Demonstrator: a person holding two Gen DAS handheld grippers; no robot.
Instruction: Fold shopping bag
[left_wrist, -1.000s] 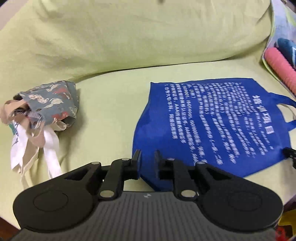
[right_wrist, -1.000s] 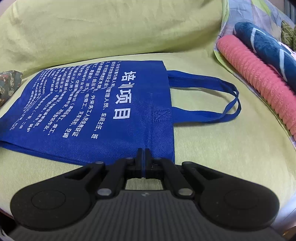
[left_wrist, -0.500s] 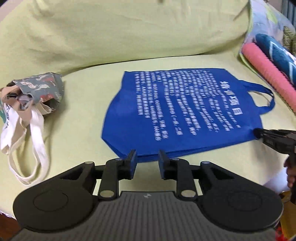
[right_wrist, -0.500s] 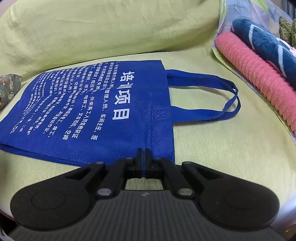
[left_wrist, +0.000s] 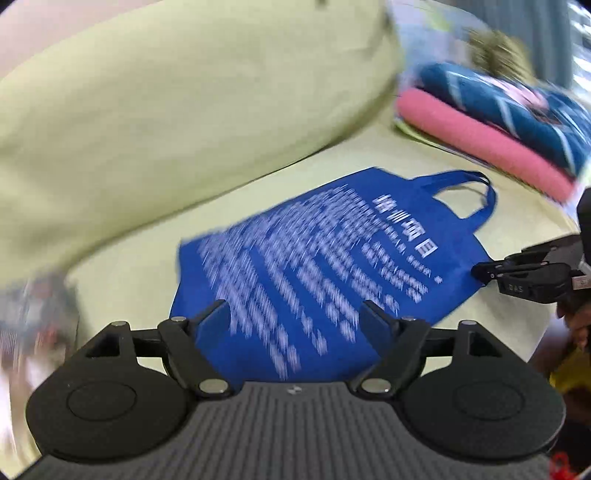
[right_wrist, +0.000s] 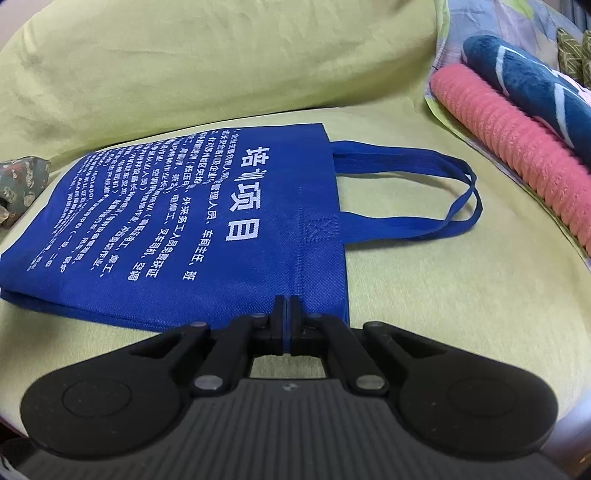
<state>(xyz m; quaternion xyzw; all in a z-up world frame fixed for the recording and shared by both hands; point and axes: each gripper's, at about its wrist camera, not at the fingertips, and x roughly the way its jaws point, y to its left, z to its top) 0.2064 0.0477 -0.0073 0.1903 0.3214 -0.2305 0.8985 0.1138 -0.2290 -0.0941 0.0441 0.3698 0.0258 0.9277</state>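
Right wrist view: the blue shopping bag (right_wrist: 192, 229) lies flat on the green sofa cushion (right_wrist: 424, 295), handles toward 3 o'clock, its near corner clamped in the right gripper (right_wrist: 287, 306).

Thin, limp, light non-woven cloth, I judge, best taken by corners. The left gripper (left_wrist: 295, 314) has just been opening; its jaws are spread over the bag's near edge, pressing nothing.

A blue shopping bag (right_wrist: 192, 236) lies flat on a soft green seat. It has white writing on it. Its two blue handles (right_wrist: 424, 195) stick out to the side, away from the right claw (right_wrist: 287, 317). The right claw pinches the bag's near corner.
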